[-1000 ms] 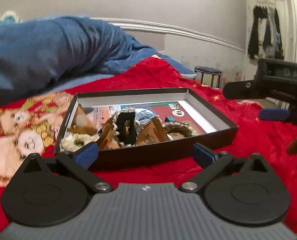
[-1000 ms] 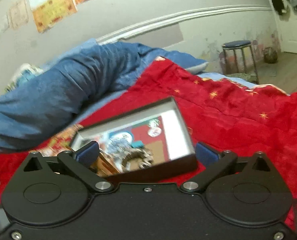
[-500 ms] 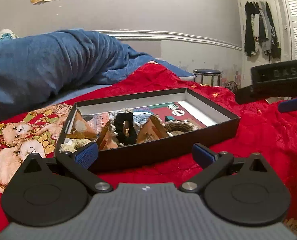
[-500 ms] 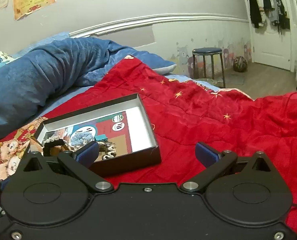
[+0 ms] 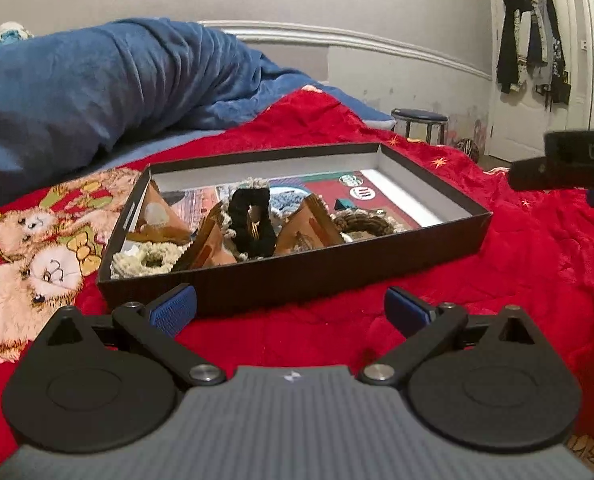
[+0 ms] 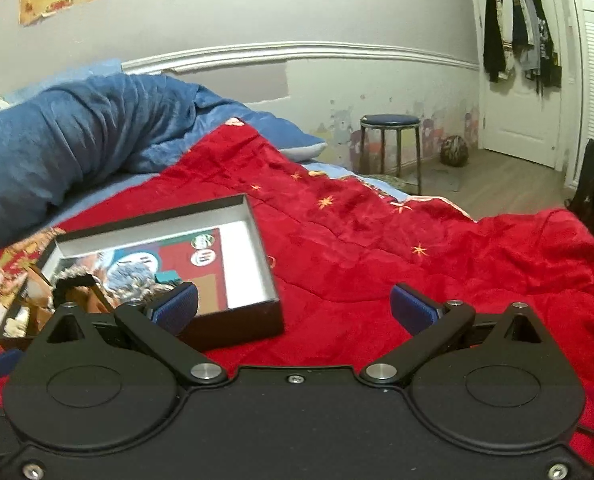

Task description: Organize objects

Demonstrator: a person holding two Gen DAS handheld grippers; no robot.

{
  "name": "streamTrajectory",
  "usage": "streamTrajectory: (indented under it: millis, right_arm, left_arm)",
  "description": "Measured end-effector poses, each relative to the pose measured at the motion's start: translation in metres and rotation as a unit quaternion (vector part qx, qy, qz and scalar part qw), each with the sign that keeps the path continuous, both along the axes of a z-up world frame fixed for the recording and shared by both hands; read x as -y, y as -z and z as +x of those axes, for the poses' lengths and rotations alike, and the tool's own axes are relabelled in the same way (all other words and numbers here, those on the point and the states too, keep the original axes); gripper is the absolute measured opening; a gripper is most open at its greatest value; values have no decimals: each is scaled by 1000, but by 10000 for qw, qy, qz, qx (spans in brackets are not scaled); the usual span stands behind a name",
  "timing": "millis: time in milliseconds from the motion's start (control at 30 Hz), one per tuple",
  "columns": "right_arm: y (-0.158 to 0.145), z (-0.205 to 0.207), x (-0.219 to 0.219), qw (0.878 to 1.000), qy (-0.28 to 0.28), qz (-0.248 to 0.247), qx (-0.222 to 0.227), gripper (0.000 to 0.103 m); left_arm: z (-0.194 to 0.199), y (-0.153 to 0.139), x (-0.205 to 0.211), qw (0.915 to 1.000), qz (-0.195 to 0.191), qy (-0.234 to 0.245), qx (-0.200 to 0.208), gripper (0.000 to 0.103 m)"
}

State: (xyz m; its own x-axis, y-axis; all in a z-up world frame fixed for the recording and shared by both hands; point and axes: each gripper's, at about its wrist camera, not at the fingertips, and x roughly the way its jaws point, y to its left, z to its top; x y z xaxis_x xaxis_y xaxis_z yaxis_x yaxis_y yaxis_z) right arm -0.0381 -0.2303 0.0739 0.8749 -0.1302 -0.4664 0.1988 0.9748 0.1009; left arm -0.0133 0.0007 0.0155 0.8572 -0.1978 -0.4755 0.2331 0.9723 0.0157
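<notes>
A shallow black box [image 5: 297, 276] lies on the red blanket [image 5: 537, 264]. It holds a black scrunchie [image 5: 253, 220], a cream scrunchie [image 5: 149, 260], a brown braided scrunchie [image 5: 363, 224], a blue-grey fluffy one [image 5: 287, 202] and brown card pieces [image 5: 213, 246]. My left gripper [image 5: 291, 312] is open and empty, just in front of the box's near wall. My right gripper [image 6: 295, 310] is open and empty, to the right of the box [image 6: 257, 320], over the blanket [image 6: 417, 248]. The right gripper's body shows at the right edge of the left wrist view [image 5: 577, 160].
A rolled blue blanket [image 5: 97, 80] lies behind the box. Teddy-bear print [image 5: 29, 272] covers the blanket at left. A stool [image 6: 391, 140] and a ball [image 6: 454, 151] stand on the floor by the wall. Clothes [image 6: 513, 20] hang on the door.
Both grippers have drawn back and levelled. The right gripper has swung right, so the box now sits at its left. Both stay open and empty.
</notes>
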Motion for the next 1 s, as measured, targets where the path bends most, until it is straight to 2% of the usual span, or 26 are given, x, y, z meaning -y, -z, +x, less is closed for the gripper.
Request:
streamTrajectory:
  millis: [133, 433, 567, 700, 867, 1000]
  right_arm:
    - [6, 6, 0, 9994, -263, 117, -197, 103]
    - [12, 13, -12, 9977, -569, -20, -363, 103]
    - [14, 16, -13, 9963, -751, 123, -394, 103]
    - [16, 17, -15, 9961, -780, 53, -400, 103]
    - [18, 19, -22, 9950, -878, -124, -456, 103]
    - [18, 18, -31, 9944, -798, -600, -361, 103]
  left_arm:
    - [4, 2, 0, 9999, 12, -82, -134, 103]
    - [13, 6, -3, 9986, -20, -185, -495, 103]
    - [12, 6, -3, 9986, -44, -200, -492, 103]
    - [12, 6, -3, 9985, -50, -205, -512, 103]
    - [14, 6, -4, 9980, -55, -251, -581, 103]
    - [16, 7, -4, 9974, -51, -289, -655, 103]
